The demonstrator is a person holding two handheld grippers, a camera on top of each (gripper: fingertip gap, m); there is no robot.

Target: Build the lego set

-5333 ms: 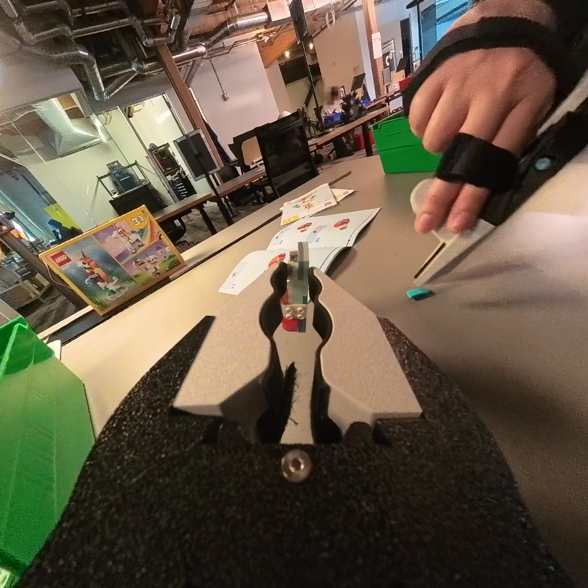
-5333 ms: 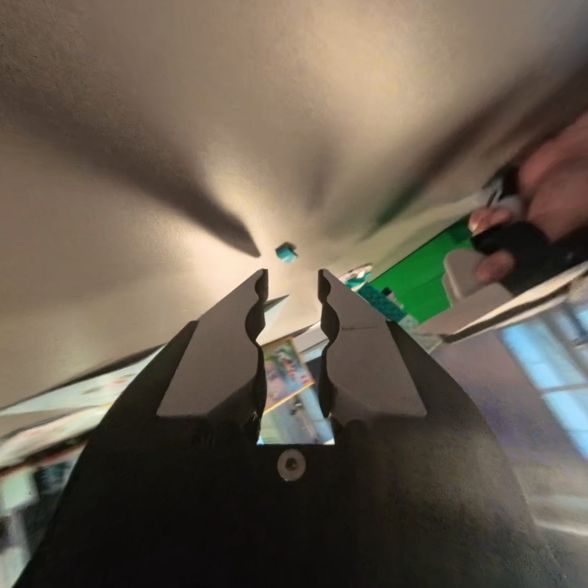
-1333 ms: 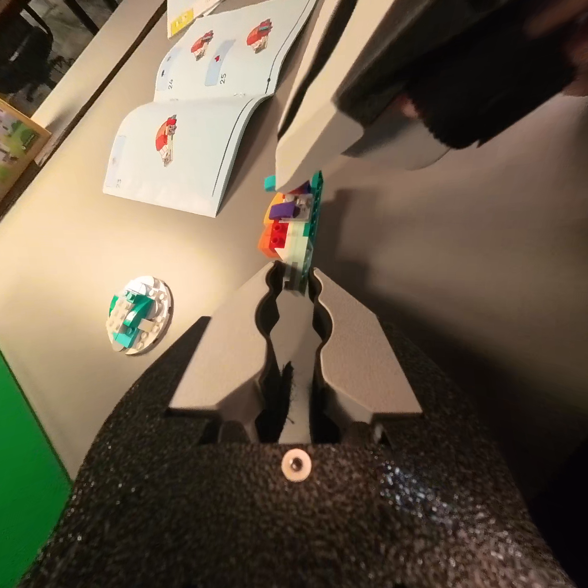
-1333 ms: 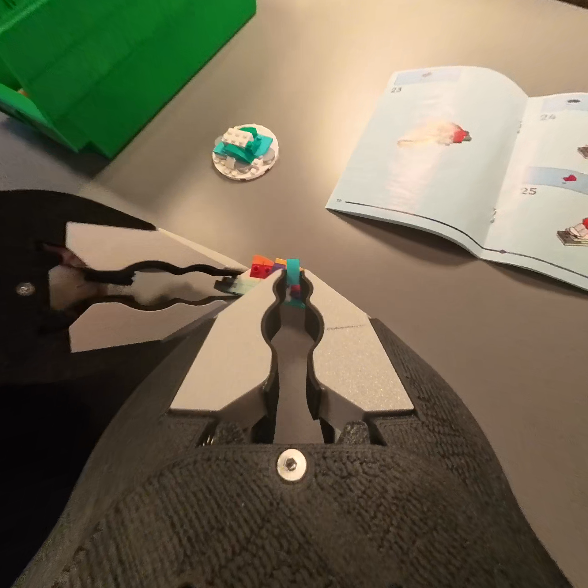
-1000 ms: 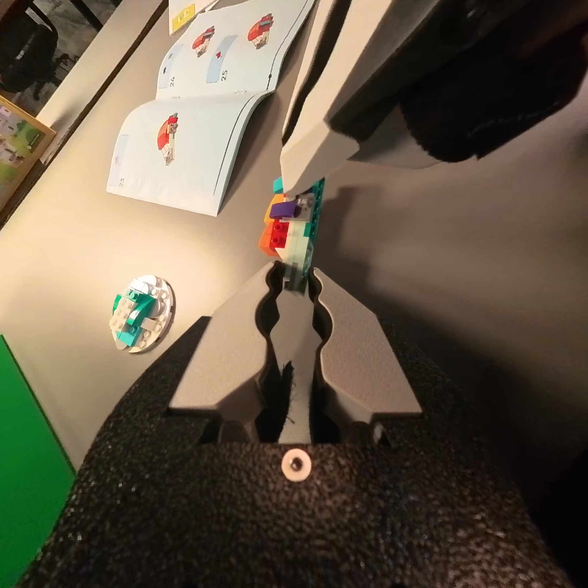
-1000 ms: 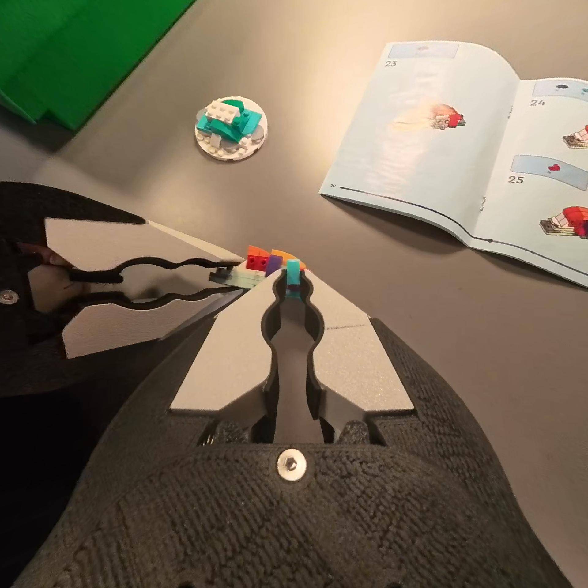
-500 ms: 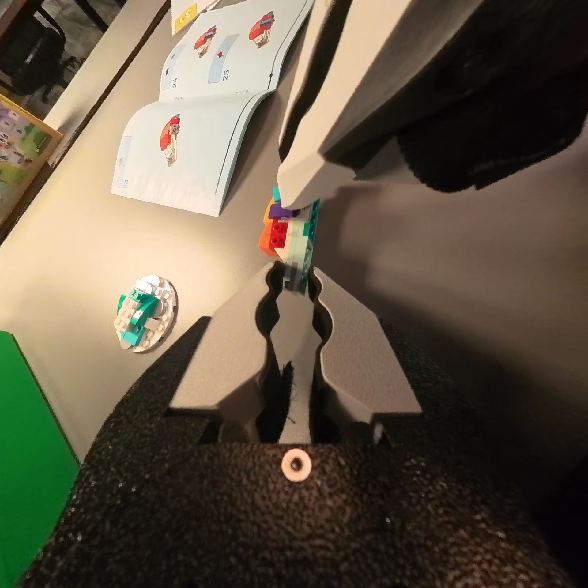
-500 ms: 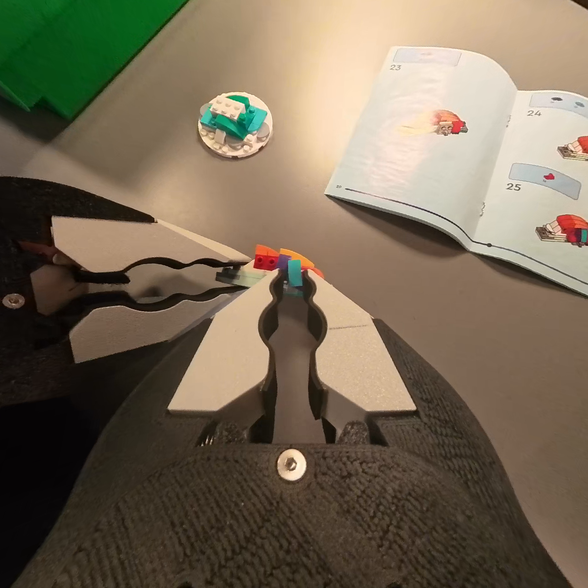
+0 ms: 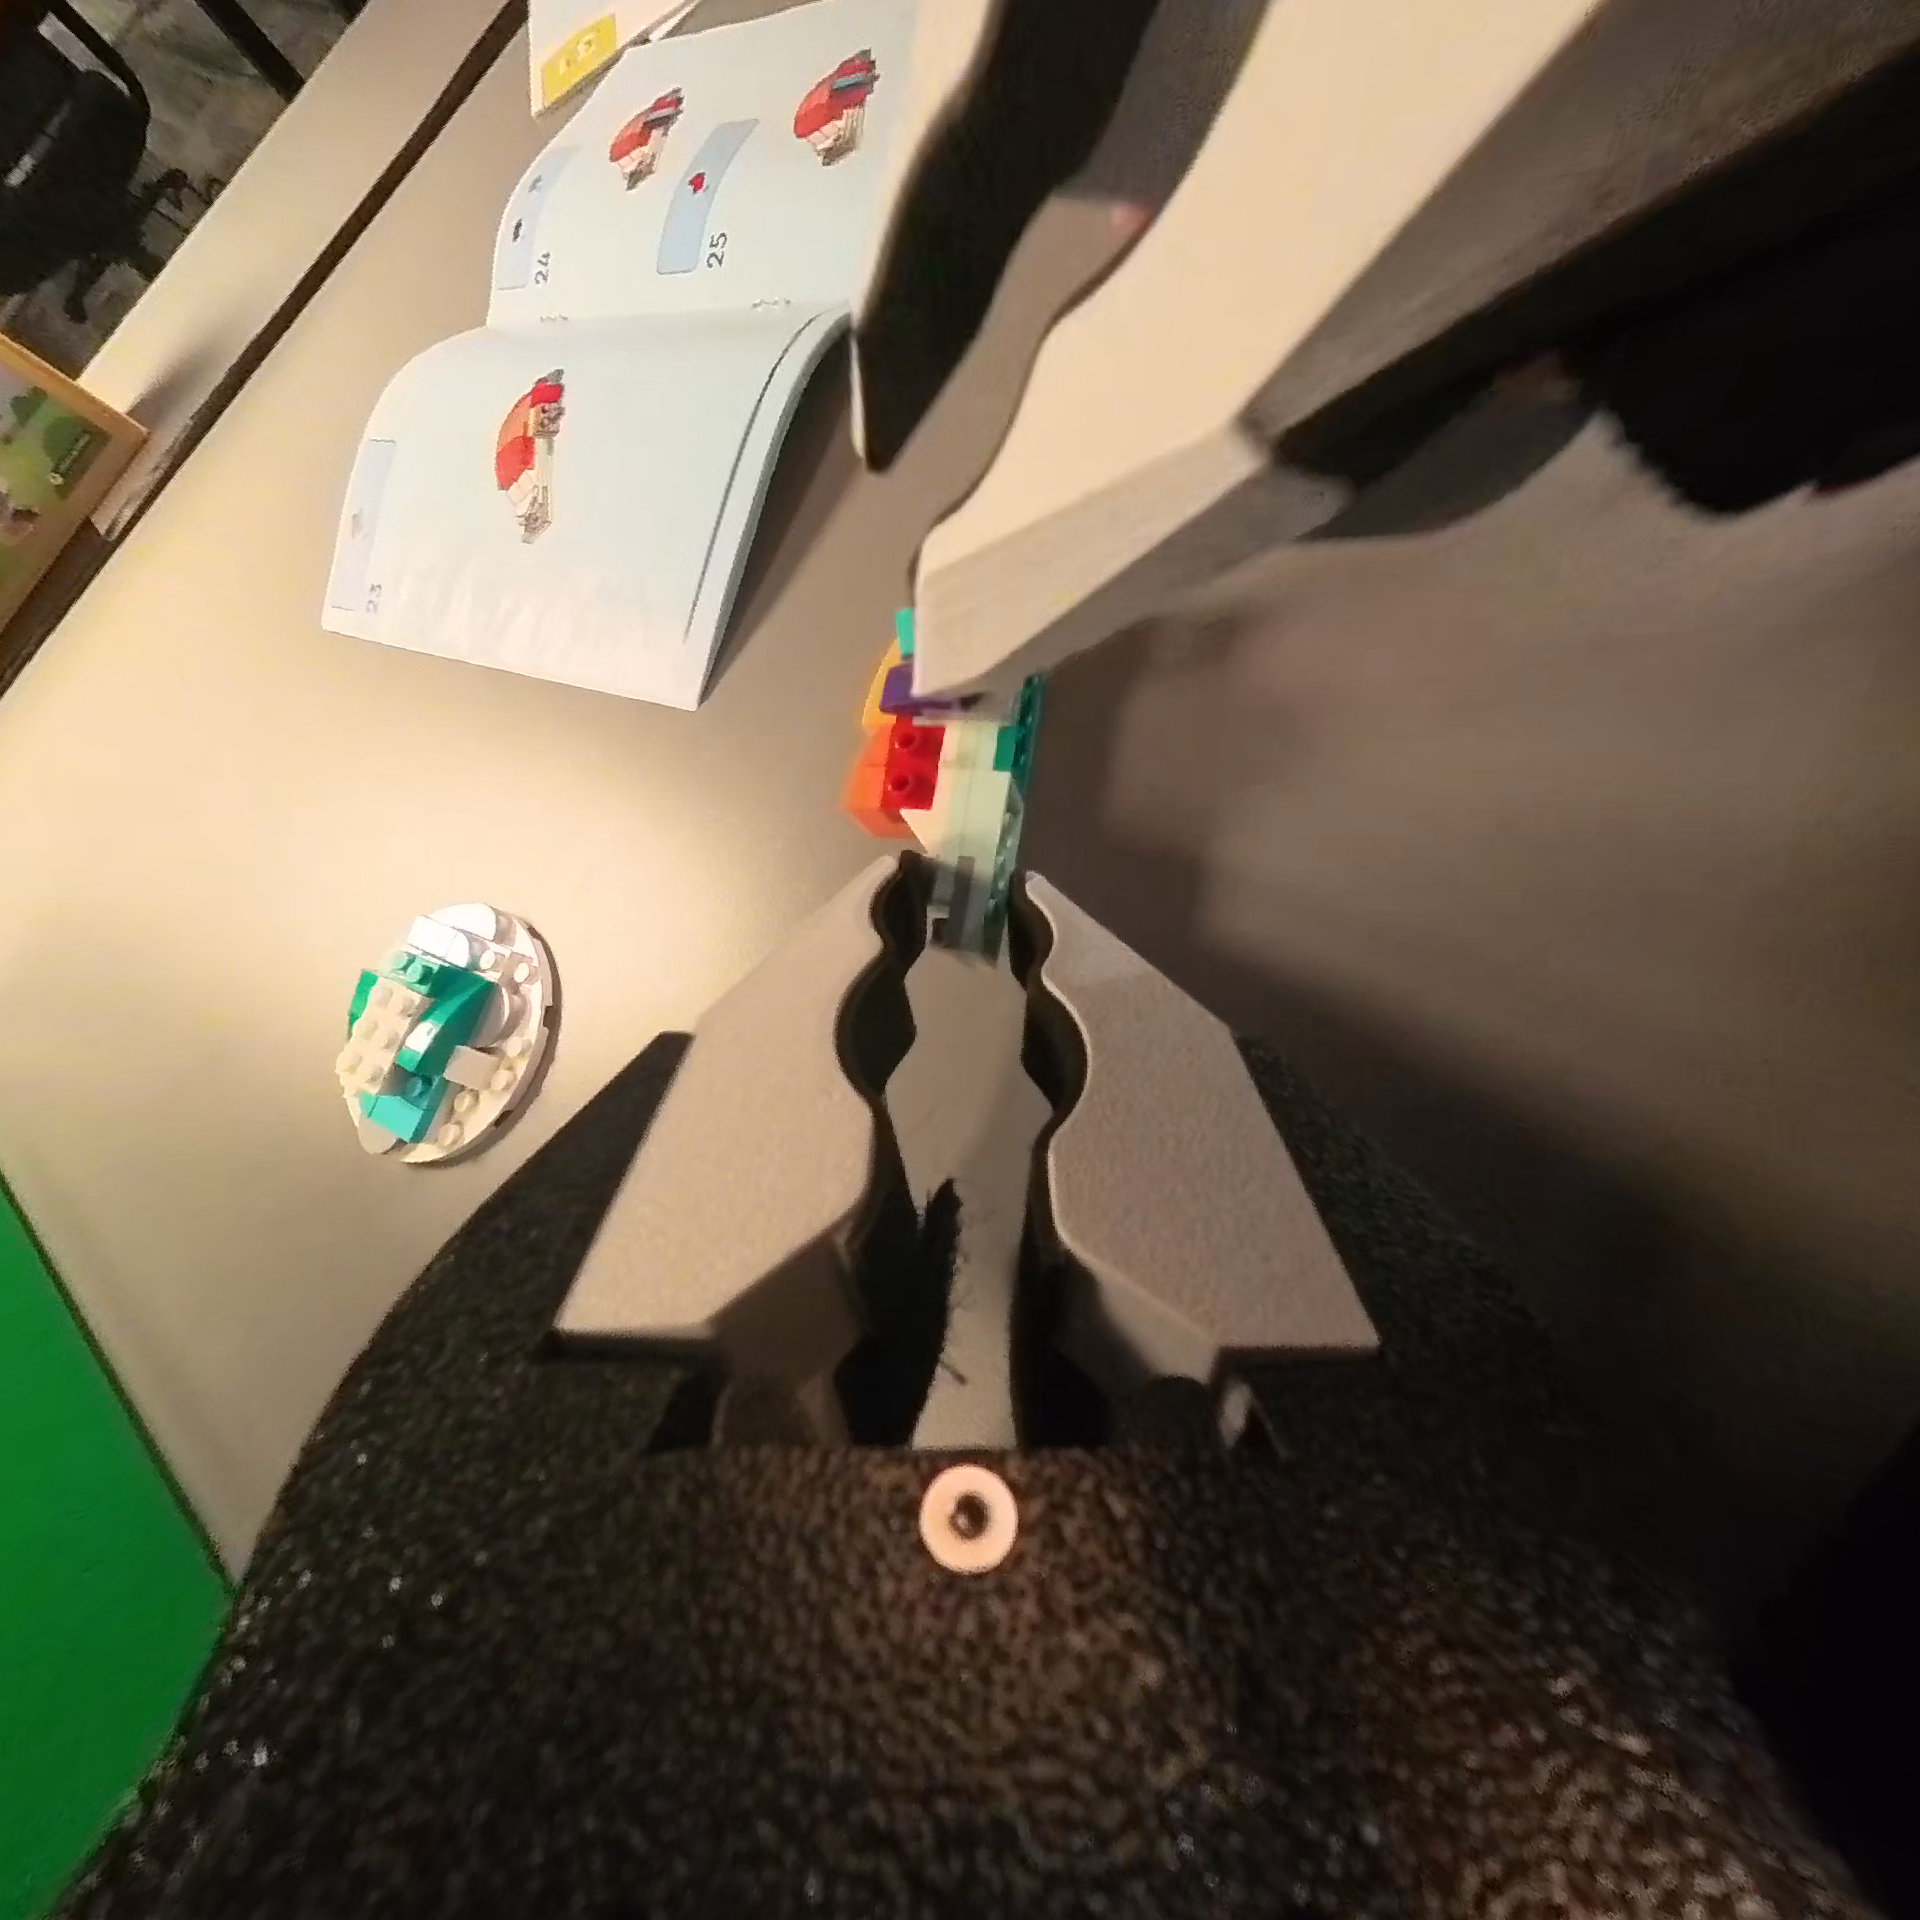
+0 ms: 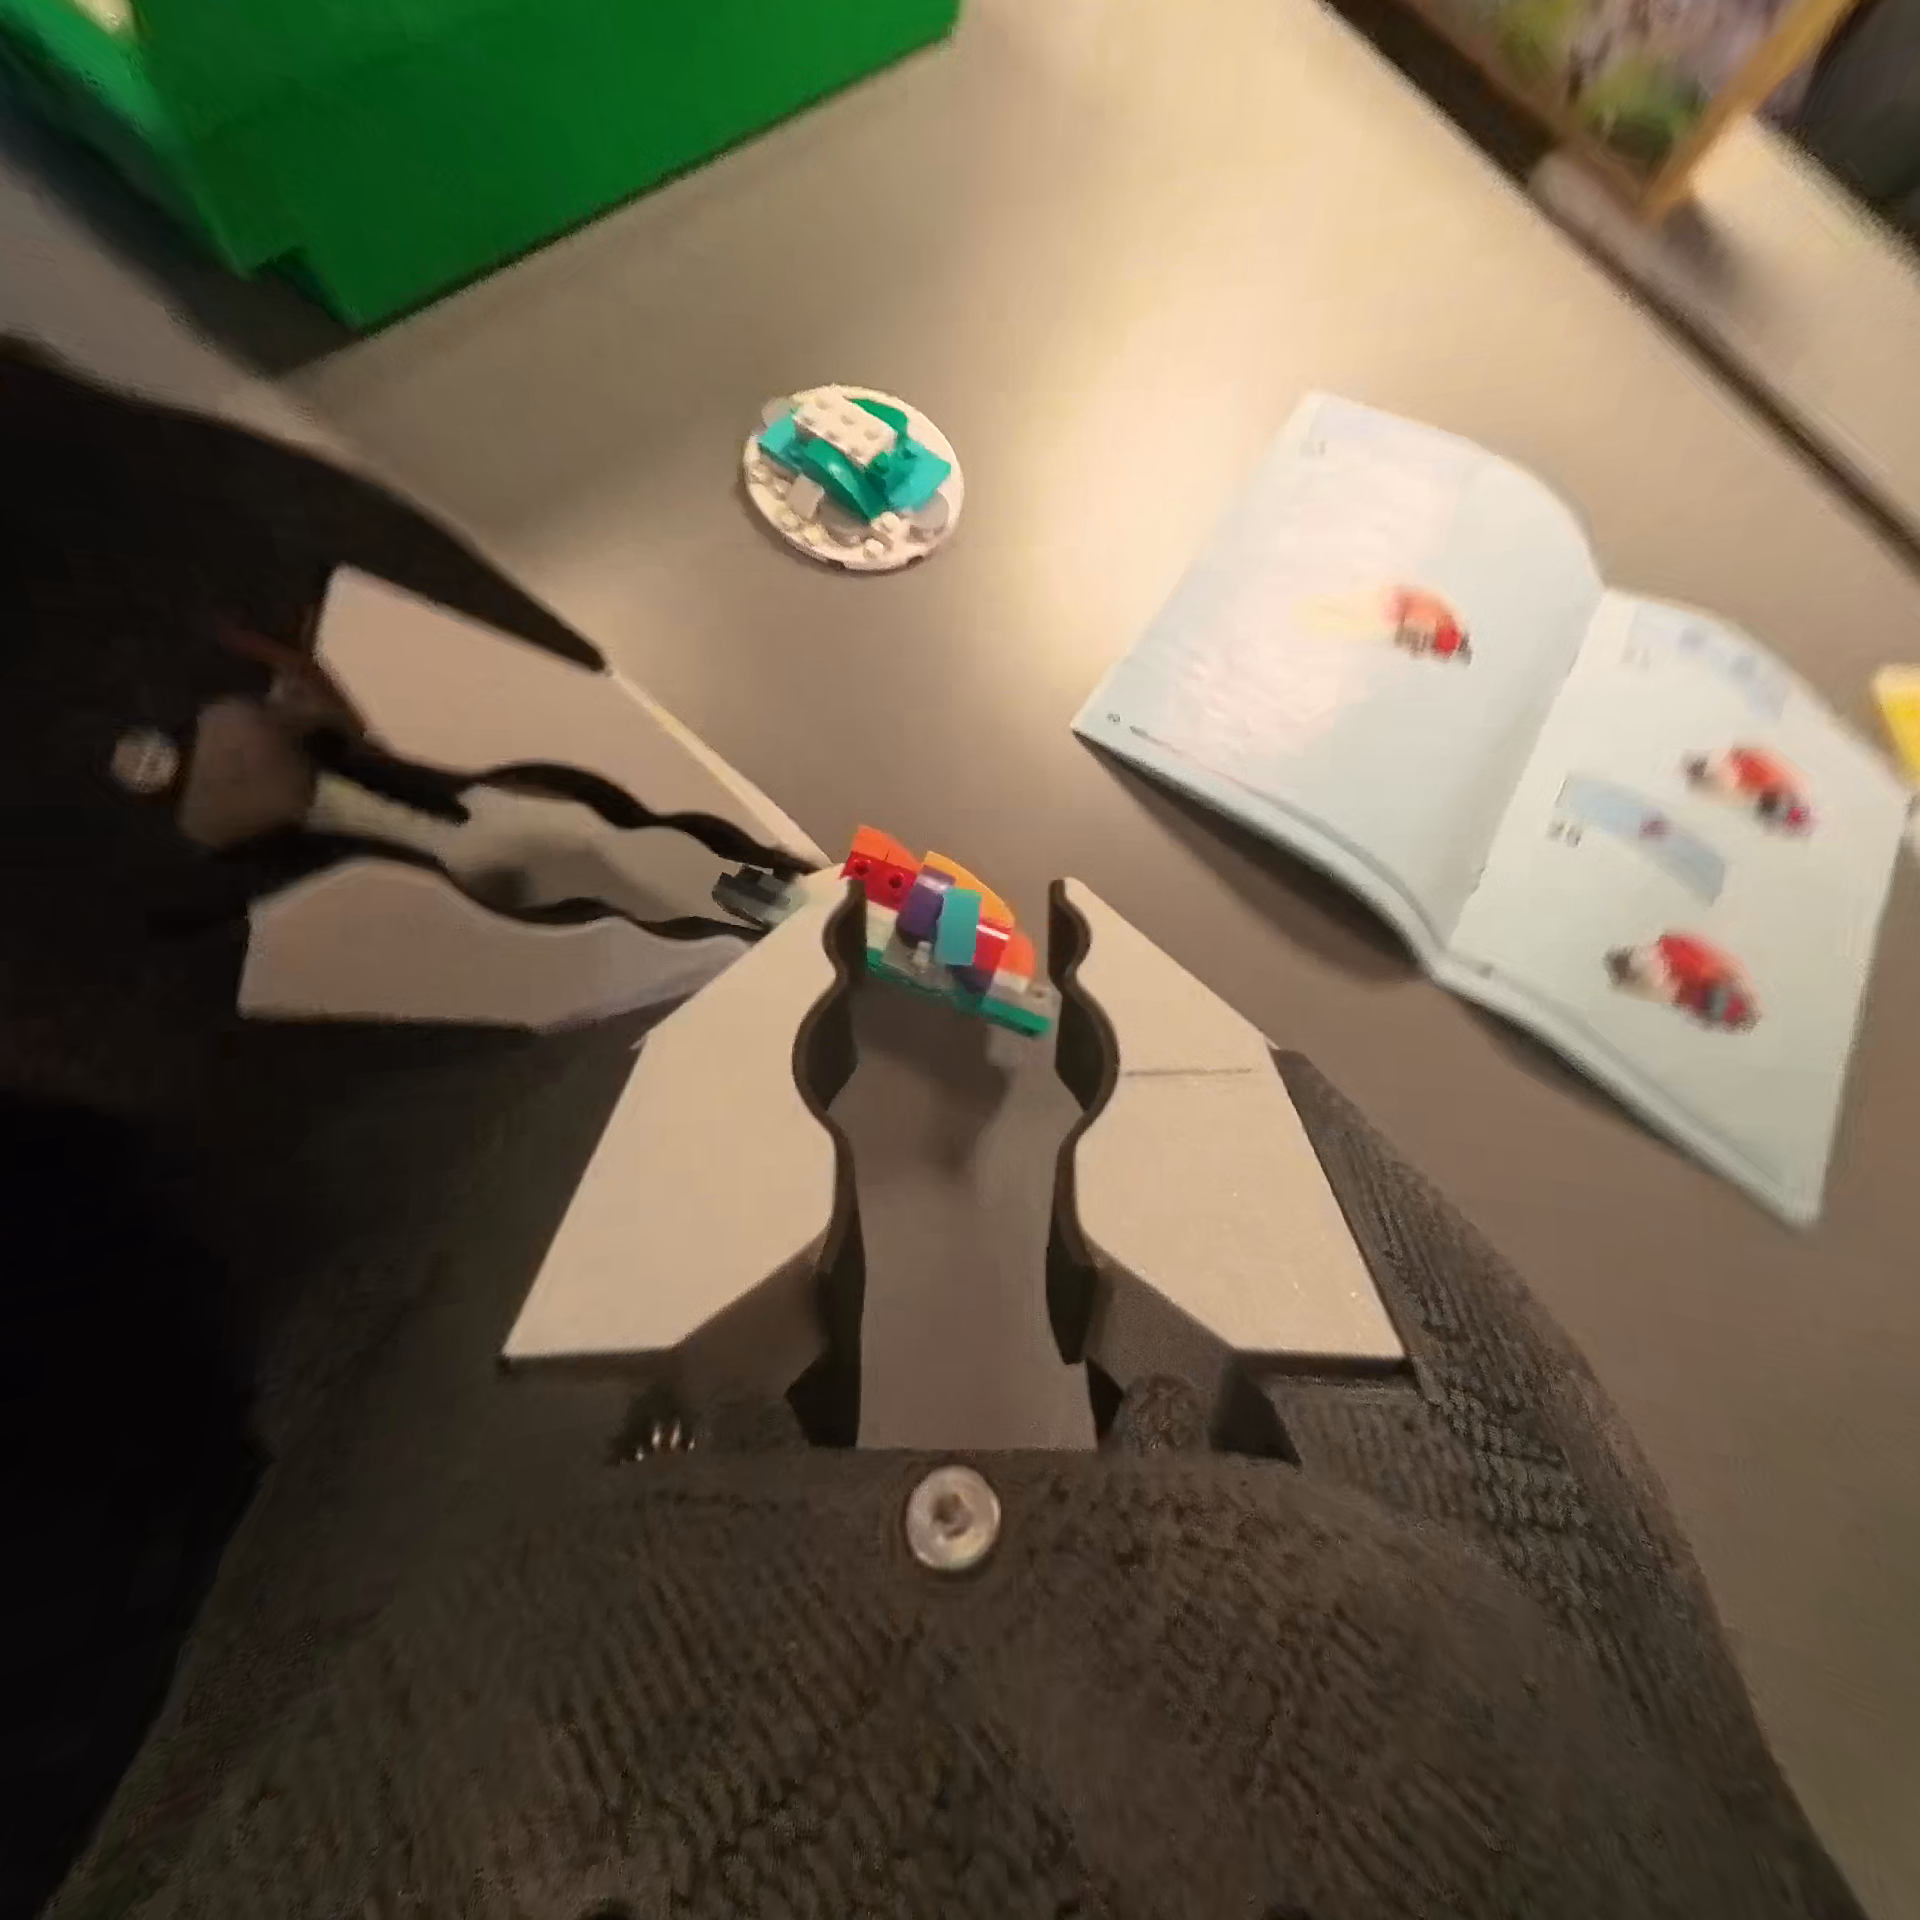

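A small lego assembly [image 9: 935, 774] of red, orange, purple and teal bricks on a pale green plate is held just above the table. My left gripper [image 9: 966, 899] is shut on the near end of its plate. In the right wrist view the assembly [image 10: 940, 935] sits between the spread fingertips of my right gripper [image 10: 951, 904], which is open and grips nothing. A small teal piece [image 10: 956, 930] sits on top of the assembly. The left gripper [image 10: 774, 883] comes in from the left there. The right gripper [image 9: 899, 566] hangs over the assembly from the upper right in the left wrist view.
A round white plate model with teal bricks [image 9: 447, 1049] [image 10: 847, 483] lies on the table [image 9: 208, 779]. An open instruction booklet [image 9: 582, 468] [image 10: 1455, 831] lies beyond. A green bin [image 9: 62, 1558] [image 10: 468, 135] stands at the side. The set's box [image 9: 52, 468] stands at the far edge. The left gripper's tips are roughly 6 centimetres from the right gripper's.
My right gripper has opened and let go of the small teal piece, which stays on the assembly. The left gripper still holds the assembly in place.
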